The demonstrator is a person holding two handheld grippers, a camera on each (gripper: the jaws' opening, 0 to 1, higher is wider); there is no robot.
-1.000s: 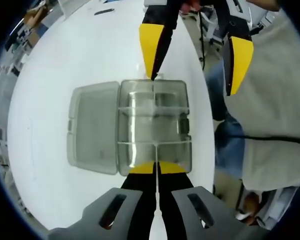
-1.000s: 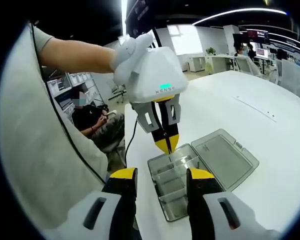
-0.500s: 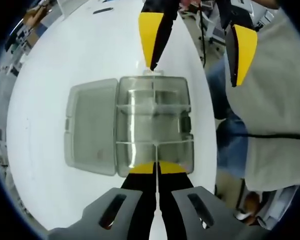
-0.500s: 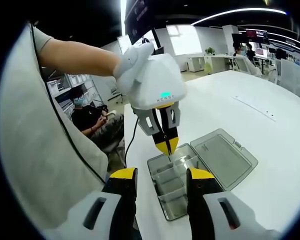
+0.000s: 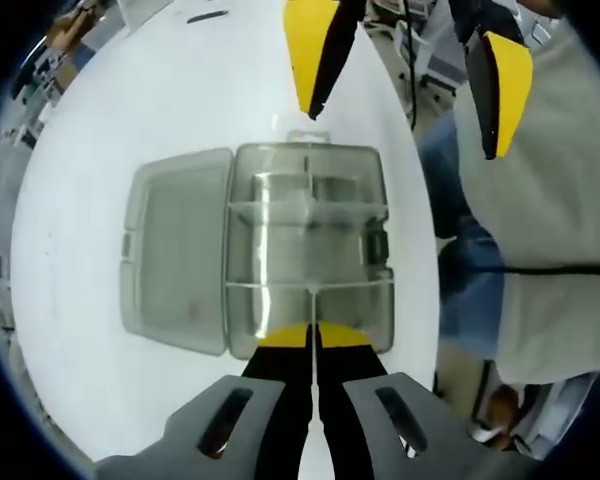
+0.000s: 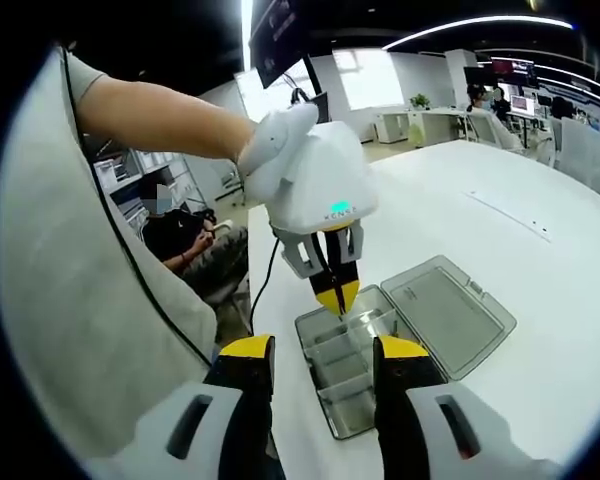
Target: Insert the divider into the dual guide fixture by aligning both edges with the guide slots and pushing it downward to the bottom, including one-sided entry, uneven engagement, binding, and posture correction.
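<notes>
Left tongs (image 6: 336, 297) now lower, closed on thin clear divider (image 5: 309, 302) in clear plastic compartment box (image 5: 308, 250), right tongs (image 6: 320, 362) apart, white surface (image 5: 180, 110).

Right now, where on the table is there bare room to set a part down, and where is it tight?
Bare white table lies beyond the open lid, toward the thin dark strip. It is crowded at the clear box, with the left gripper shut at one end and the right gripper open over the other.

Bright overhead light, glare on white table (image 5: 180, 90), fisheye-warped edges.
</notes>
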